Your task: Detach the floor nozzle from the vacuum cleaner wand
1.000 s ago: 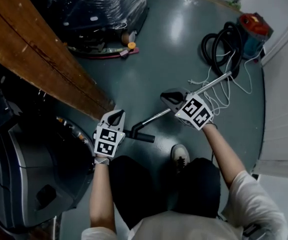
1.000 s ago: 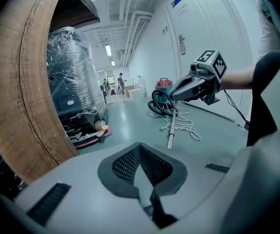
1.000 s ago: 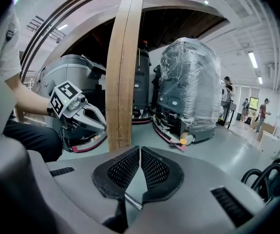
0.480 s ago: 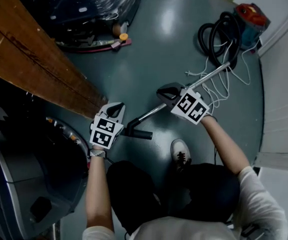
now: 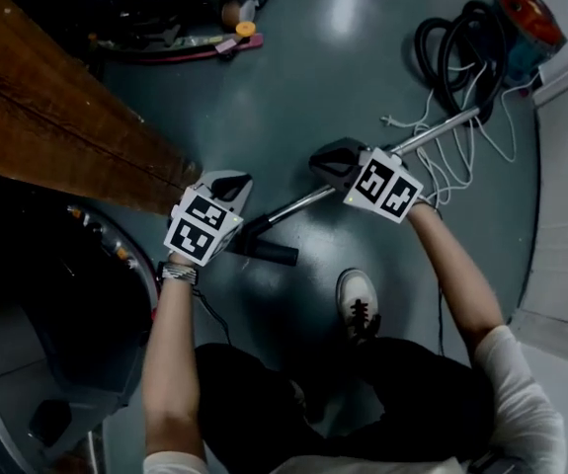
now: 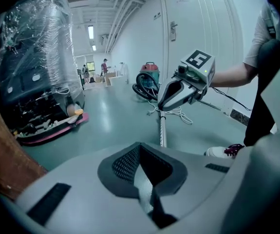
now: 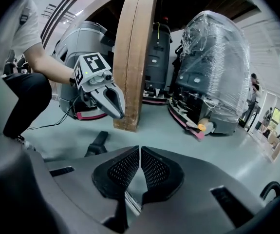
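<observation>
Diagonally, wand (image 5: pixel 298 205), floor nozzle (image 5: pixel 269 252) end lower-left

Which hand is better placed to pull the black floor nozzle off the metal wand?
Probably the left. The left gripper is close beside the floor nozzle at the near end of the wand; the right gripper sits farther up the wand, better for steadying it.

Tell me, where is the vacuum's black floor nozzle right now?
In the head view, the black floor nozzle sits at the near end of the metal wand, just right of the left gripper and up-left of the person's white shoe.
</observation>
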Tool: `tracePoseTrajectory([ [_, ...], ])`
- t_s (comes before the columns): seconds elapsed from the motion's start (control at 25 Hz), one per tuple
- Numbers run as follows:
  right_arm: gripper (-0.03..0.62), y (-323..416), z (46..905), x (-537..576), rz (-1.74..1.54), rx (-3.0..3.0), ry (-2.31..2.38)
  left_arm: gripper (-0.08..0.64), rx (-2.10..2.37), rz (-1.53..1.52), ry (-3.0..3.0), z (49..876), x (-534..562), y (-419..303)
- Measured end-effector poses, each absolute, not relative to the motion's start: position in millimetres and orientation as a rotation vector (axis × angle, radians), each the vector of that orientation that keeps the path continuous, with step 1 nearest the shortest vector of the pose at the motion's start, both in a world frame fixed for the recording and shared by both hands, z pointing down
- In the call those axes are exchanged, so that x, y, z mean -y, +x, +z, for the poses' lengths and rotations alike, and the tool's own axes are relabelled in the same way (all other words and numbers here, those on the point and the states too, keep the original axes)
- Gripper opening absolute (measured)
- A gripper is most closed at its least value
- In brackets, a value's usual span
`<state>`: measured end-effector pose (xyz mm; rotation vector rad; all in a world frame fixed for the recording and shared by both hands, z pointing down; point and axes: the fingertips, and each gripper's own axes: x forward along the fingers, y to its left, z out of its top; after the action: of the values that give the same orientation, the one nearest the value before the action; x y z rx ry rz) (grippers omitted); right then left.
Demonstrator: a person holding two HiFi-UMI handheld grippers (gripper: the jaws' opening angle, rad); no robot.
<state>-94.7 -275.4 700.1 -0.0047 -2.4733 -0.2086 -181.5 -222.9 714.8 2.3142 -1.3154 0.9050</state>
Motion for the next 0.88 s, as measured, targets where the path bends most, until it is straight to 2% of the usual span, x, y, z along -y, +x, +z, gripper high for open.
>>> tracePoseTrajectory([
  [0.6,0.031,-100,806,241,-0.219,2.327,-0.181,0.002,1.051,1.043,2.207,817,174,-160],
  [0.68,0.032,-103,814,236,-0.211,2.316,-0.196,0.052,1.012,1.103,2.203,826,168,-158],
  [0.76,0.032,-106,820,230,-0.194,2.310,-0.216,0.054,0.994,1.131,2.194,834,163,-157],
  [0.84,0.057,-109,827,224,-0.168,2.303,-0.243,0.065,0.984,1.136,2.185,840,160,-158],
  [0.88,0.102,-111,830,221,-0.154,2.296,-0.261,0.073,0.975,1.140,2.182,842,159,-158],
])
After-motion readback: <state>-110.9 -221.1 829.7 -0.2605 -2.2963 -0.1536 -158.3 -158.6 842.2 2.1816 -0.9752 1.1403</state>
